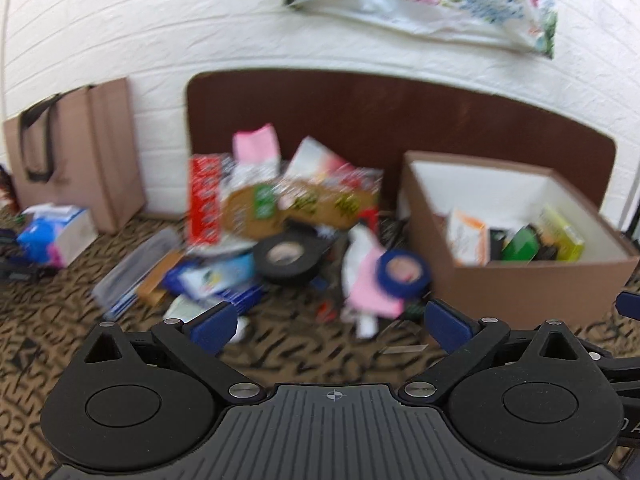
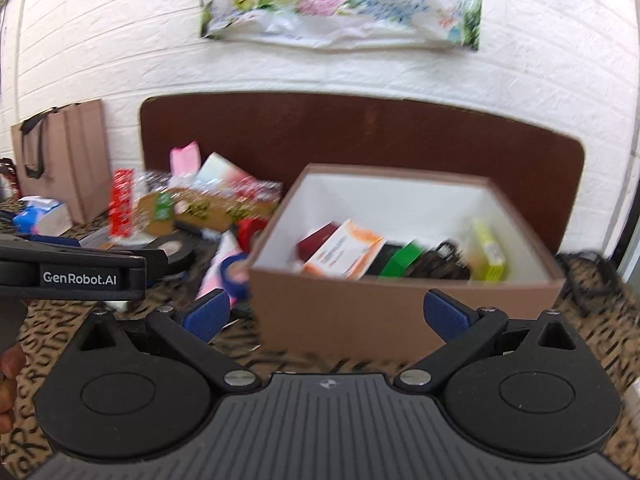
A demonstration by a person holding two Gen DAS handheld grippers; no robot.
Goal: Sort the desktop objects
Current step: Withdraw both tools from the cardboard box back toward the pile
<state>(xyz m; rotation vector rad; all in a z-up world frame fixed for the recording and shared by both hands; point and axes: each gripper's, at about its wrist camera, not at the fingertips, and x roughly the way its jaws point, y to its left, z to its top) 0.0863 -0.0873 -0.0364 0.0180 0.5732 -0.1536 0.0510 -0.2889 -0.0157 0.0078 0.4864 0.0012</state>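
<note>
Two claws, both spread wide and empty. From the left wrist, my left claw faces the pile: the blue tape roll lies just ahead, slightly right of centre, hole toward me; the black tape roll sits ahead-left. From the right wrist, my right claw faces the brown box; the blue roll lies ahead-left, nearer the left claw, I judge.

Two tape rolls; one box

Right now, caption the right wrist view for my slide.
Open right gripper facing brown cardboard box of sorted items.
</note>
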